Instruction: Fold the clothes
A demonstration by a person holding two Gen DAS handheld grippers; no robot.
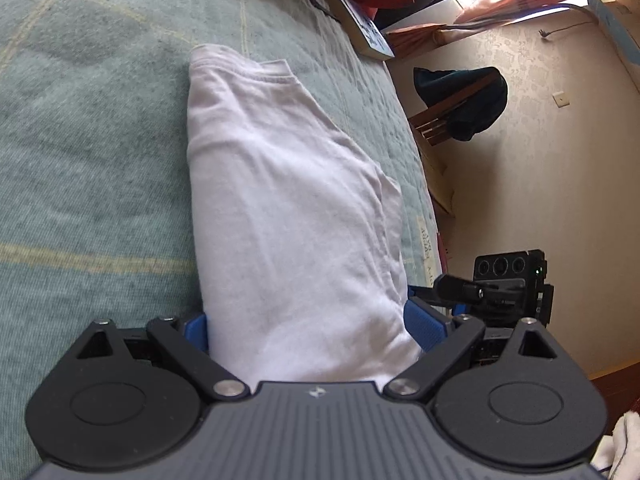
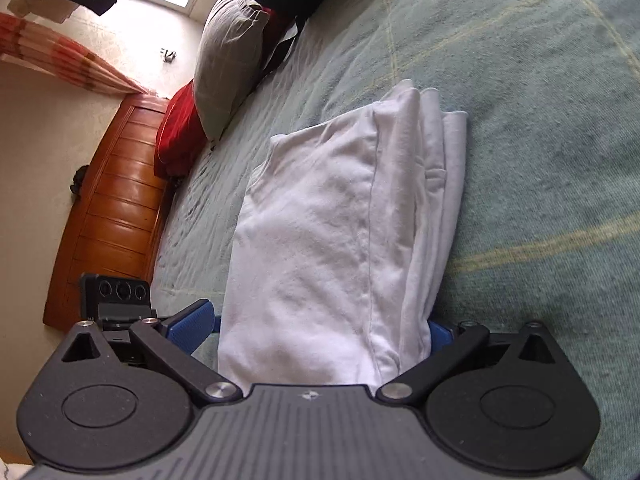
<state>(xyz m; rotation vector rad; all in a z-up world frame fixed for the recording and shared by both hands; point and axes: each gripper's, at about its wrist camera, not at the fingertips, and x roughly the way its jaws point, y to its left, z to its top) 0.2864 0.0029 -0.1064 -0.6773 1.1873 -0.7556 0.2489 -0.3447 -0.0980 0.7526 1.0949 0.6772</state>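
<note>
Green bedspread [image 1: 88, 152] under white garment [image 1: 288, 208], blue pads half hidden.

White garment [image 1: 288, 208]: folded into a long, narrow bundle, lying on the green bedspread [image 1: 92, 152]; hemmed edge at its far end. Left gripper [image 1: 310, 326]: at the garment's near end, jaws spread wide, blue pads [image 1: 426, 326] on either side of the cloth, which fills the gap between them. Right gripper [image 1: 508, 284]: just right of the garment's near end, beyond the bed edge; its state cannot be told. Book [image 1: 366, 28]: beyond the garment's far end, at the bed edge. Wooden chair [image 1: 452, 116]: right of the garment, on the floor, dark clothing draped over it.
</note>
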